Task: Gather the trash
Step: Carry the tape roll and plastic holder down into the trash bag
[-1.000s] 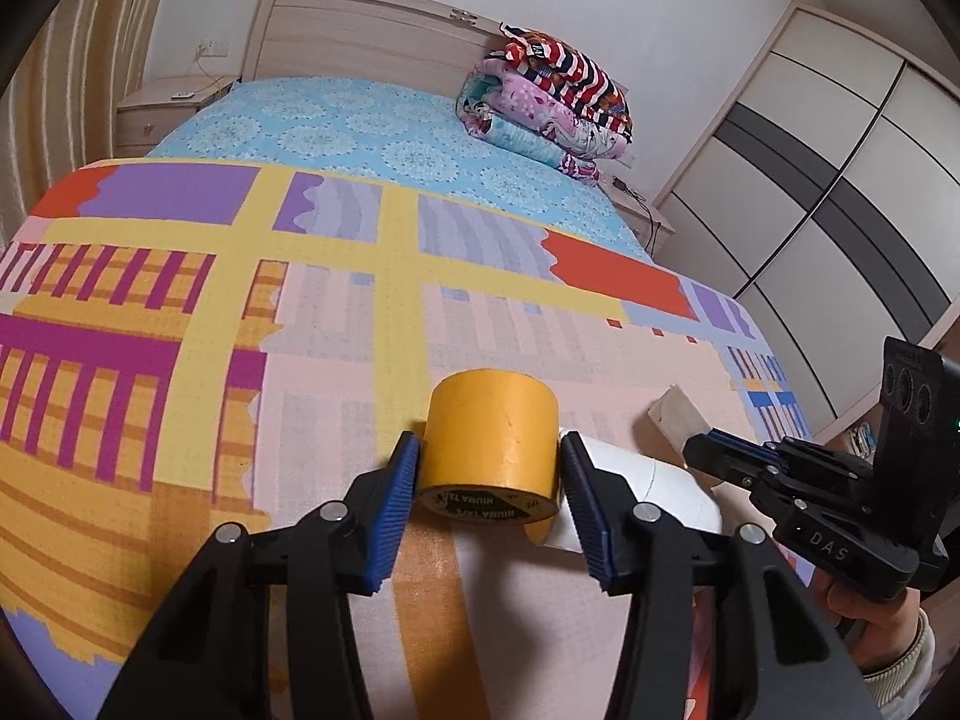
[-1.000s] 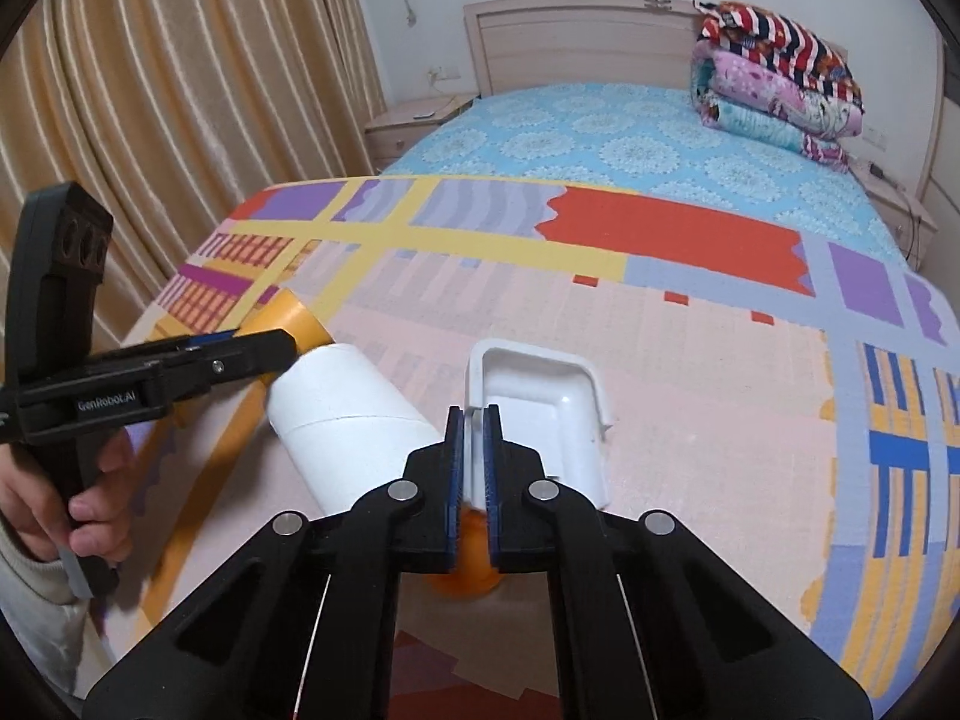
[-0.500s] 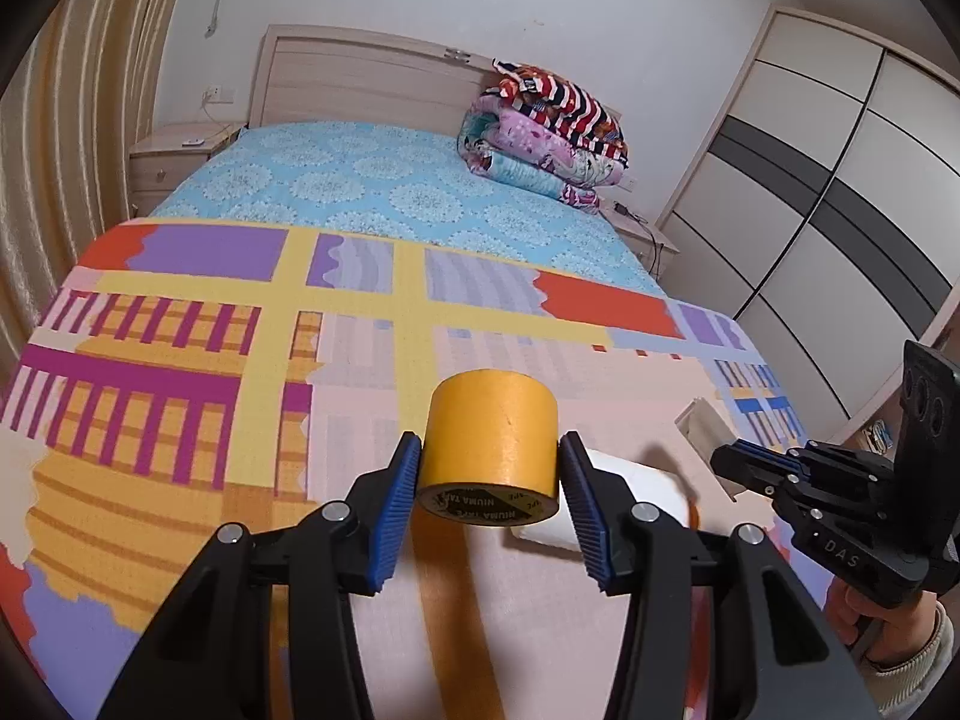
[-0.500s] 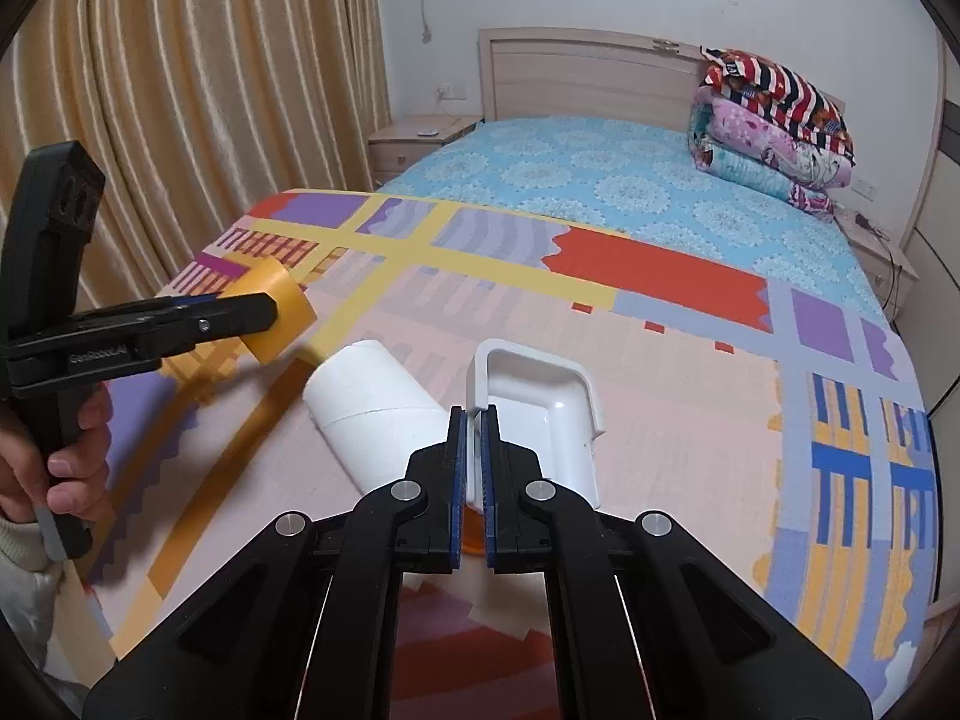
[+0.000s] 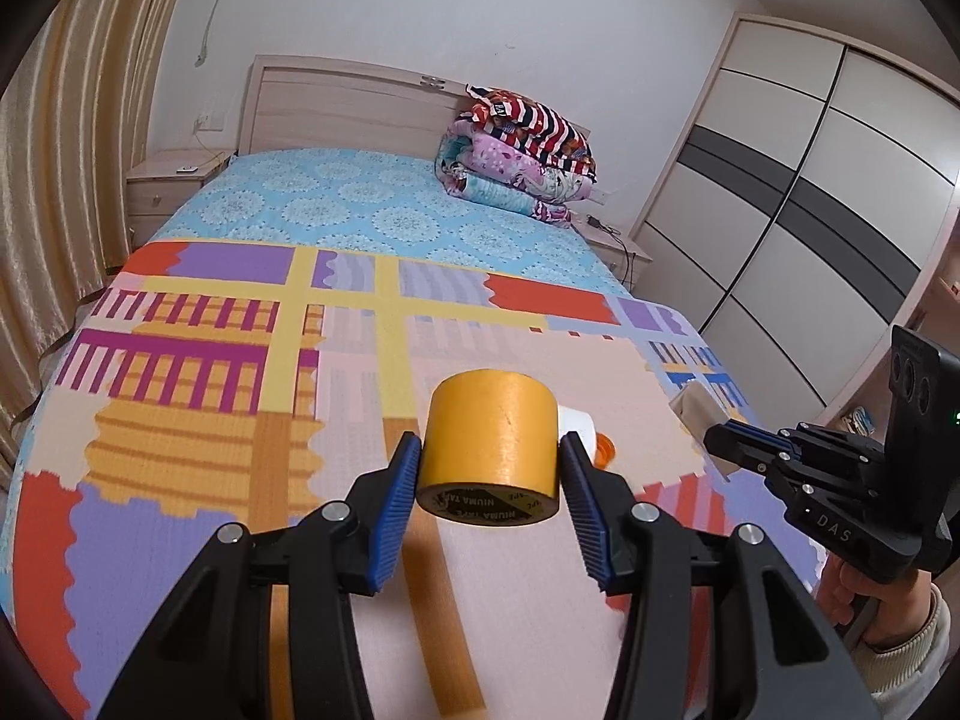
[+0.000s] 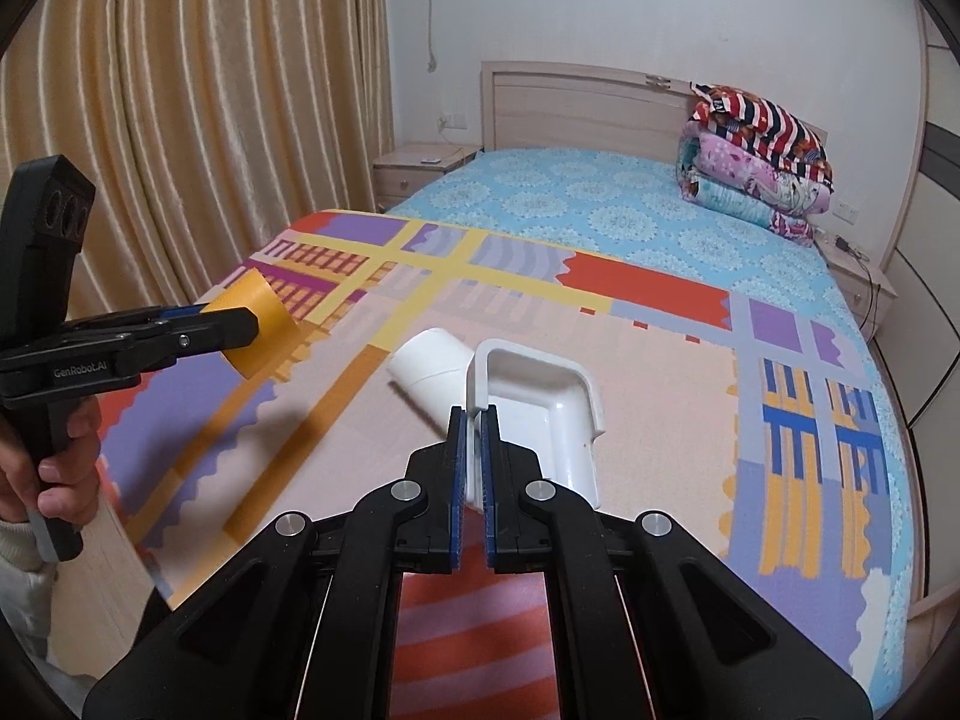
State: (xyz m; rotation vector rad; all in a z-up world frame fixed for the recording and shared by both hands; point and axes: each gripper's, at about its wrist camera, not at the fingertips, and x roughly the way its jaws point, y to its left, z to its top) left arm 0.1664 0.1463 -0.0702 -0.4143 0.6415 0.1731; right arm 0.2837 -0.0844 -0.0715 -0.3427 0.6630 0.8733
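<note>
Both grippers have lifted clear of the bed. The left gripper (image 5: 489,468) clamps a yellow tape roll (image 5: 492,456); the right gripper (image 6: 472,462), pressed nearly together, pinches a white plastic tray's (image 6: 540,402) rim. A white bottle (image 6: 429,363), perhaps trash too, lies just ahead on the patterned blanket (image 6: 660,396).

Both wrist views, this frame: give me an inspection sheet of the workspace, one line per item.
Surface: bed under a patchwork blanket.
Job's things: yellow tape roll and white plastic tray, both gripped; white bottle with orange cap lying on the blanket.
Clutter: folded quilts by the headboard.
Grippers: left hand-held gripper clamps the roll; right hand-held gripper pinches the tray's rim.
Cables: cord hanging down the wall; plug lead on the nightstand.
Surroundings: curtains, wardrobe.
</note>
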